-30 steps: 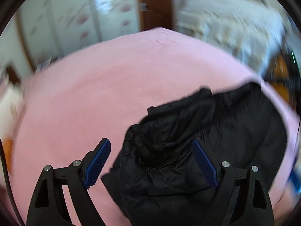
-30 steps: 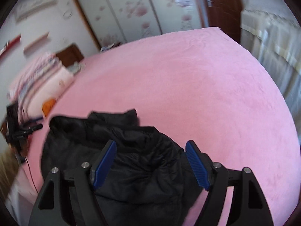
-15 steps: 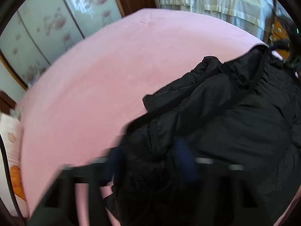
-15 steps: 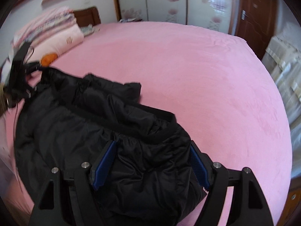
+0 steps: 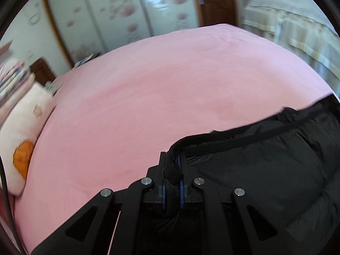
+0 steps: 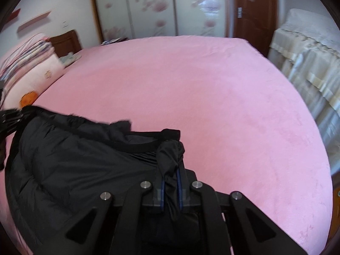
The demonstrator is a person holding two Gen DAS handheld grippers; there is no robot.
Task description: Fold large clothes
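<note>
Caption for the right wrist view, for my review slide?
Right gripper shut on a bunched edge of the black jacket lying on the pink bed.

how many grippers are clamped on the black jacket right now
2. The left gripper pinches the black jacket at its dark trimmed edge; the right gripper pinches a bunched fold at the jacket's opposite end.

black jacket [image 5: 265, 180] cut off at frame edge, wardrobe doors [image 5: 127, 10] blurred

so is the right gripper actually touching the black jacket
Touching. The right wrist view shows the right gripper shut on a bunched fold of the black jacket, fabric pinched between its blue pads.
</note>
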